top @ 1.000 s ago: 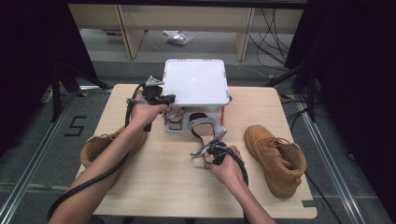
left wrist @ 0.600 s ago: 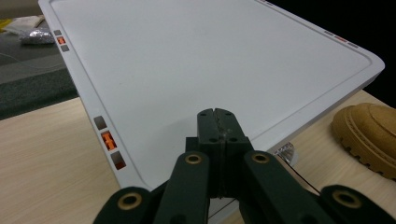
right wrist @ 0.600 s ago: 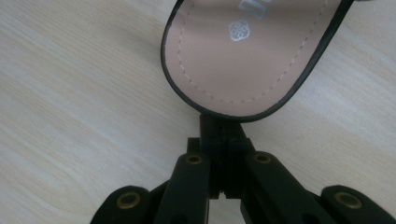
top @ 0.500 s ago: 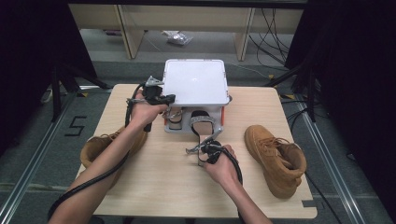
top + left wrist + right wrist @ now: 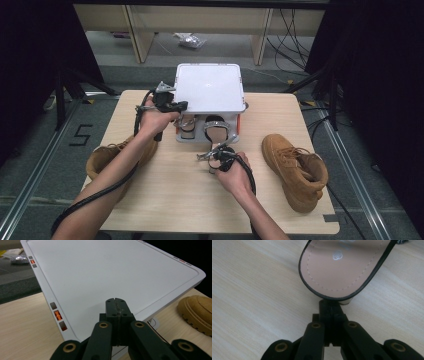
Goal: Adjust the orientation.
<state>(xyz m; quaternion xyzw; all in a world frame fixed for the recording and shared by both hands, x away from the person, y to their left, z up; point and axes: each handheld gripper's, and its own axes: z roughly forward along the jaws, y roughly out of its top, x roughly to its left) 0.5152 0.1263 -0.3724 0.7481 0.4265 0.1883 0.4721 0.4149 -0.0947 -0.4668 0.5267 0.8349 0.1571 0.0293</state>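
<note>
While two boots [image 5: 296, 170] flank, one sandal [image 5: 342, 267] lies.

Tan boots [image 5: 295, 167] on table [image 5: 170, 200] — crumpled foil [image 5: 188, 40] behind

A pale wooden desk [image 5: 165, 200] stands on a grey carpeted floor [image 5: 30, 165] marked with a black numeral. Black curtains [image 5: 30, 60] hang at both sides. Light wooden shelving [image 5: 150, 20] lines the far end, with cables [image 5: 290, 30] trailing nearby.
</note>
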